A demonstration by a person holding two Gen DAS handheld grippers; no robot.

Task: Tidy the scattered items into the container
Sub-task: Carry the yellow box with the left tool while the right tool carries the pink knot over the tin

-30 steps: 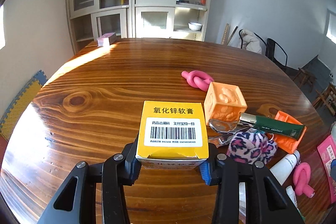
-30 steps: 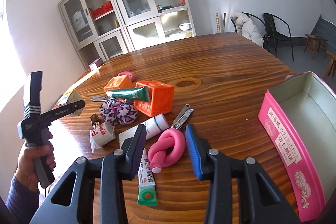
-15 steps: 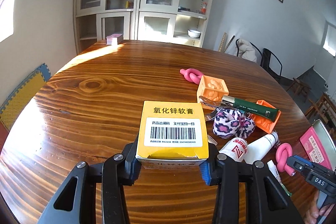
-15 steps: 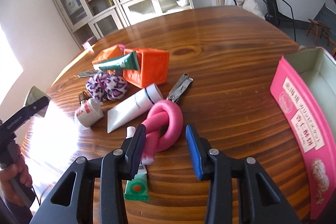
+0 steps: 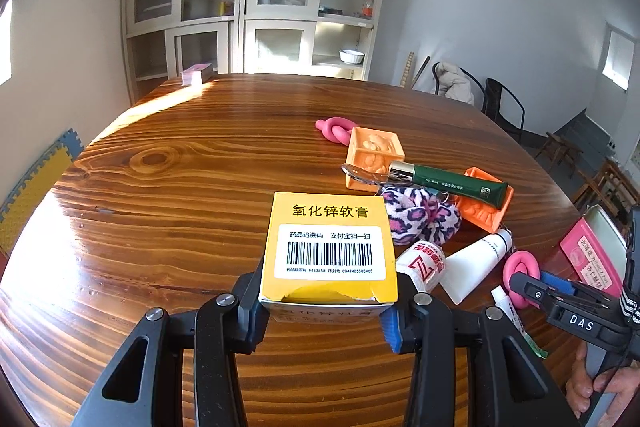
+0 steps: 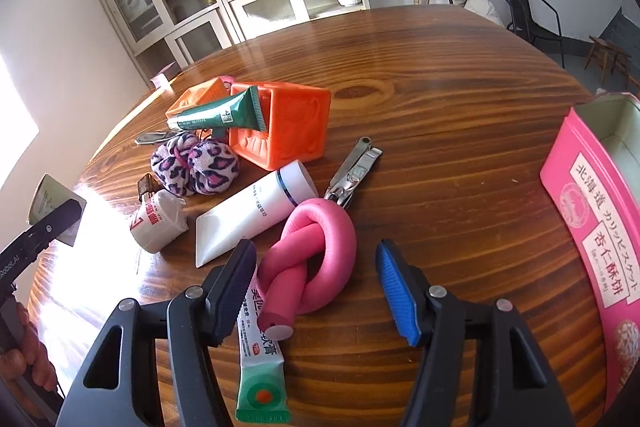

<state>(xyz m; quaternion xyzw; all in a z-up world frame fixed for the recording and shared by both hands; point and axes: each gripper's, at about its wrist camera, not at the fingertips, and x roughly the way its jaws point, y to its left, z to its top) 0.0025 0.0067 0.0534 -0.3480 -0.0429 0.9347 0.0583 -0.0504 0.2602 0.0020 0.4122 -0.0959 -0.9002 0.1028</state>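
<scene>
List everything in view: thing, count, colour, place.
ointment box: 1, yellow, clamped in left gripper
knotted foam rollers: 2, pink, one between right gripper's opening jaws, untouched; one far side
cube blocks: 2, orange, mid-table
cream tube: 1, green, across the blocks
scrunchie: 1, leopard pink
tube: 1, white
ointment tube: 1, white-green
nail clipper: 1, metal
biscuit tin: 1, pink, right edge
table: 1, wood
left gripper: black
right gripper: black

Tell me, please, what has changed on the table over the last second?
The right gripper came down over the pink knotted foam roller, its jaws opening around it without touching. The left gripper carried the yellow box toward the clutter, still clamped. The pile stayed put.
</scene>
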